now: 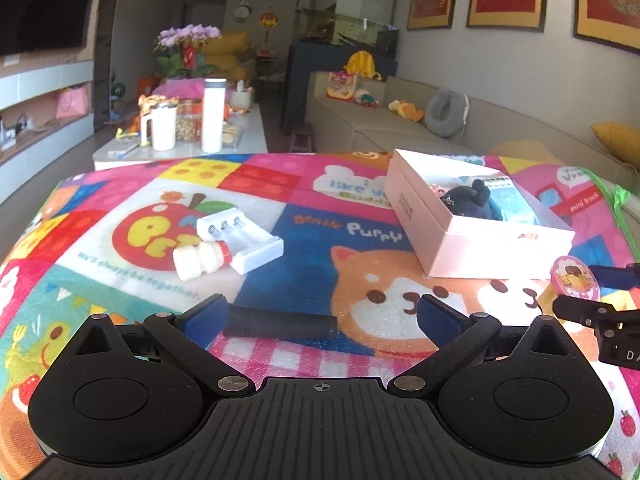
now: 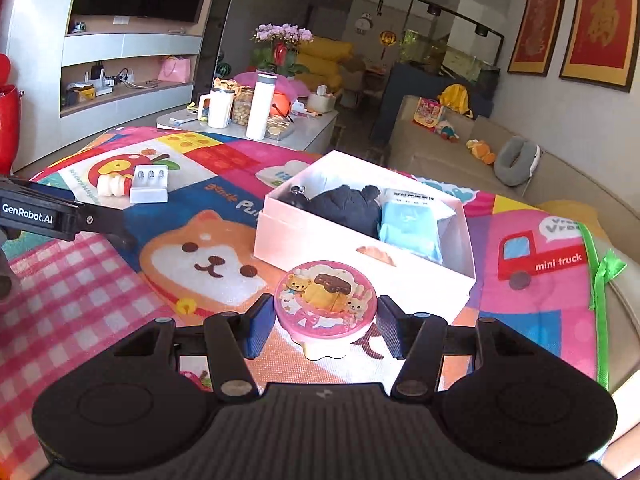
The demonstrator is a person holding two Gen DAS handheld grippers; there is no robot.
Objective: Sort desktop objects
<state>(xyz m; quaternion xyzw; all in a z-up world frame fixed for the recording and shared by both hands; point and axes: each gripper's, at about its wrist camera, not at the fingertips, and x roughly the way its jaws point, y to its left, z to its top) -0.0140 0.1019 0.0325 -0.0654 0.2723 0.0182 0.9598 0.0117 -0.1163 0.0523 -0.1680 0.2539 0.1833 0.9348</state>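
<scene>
A pink pudding cup [image 2: 325, 306] with a cartoon lid sits between the fingers of my right gripper [image 2: 325, 328], which close on its sides just in front of the white box [image 2: 360, 252]. The cup also shows in the left wrist view [image 1: 575, 278]. The box [image 1: 472, 248] holds a black plush [image 2: 346, 206] and a blue pack [image 2: 410, 228]. My left gripper [image 1: 320, 316] is open over a black cylinder [image 1: 280, 323] lying on the mat. A small white bottle [image 1: 201, 259] and a white battery charger [image 1: 242, 239] lie at the far left.
The colourful cartoon mat [image 1: 132, 280] covers the table. Behind it a low white table [image 1: 180, 148] carries a mug, a jar and a tall white flask [image 1: 212, 115]. A beige sofa [image 2: 460, 152] with toys runs along the right.
</scene>
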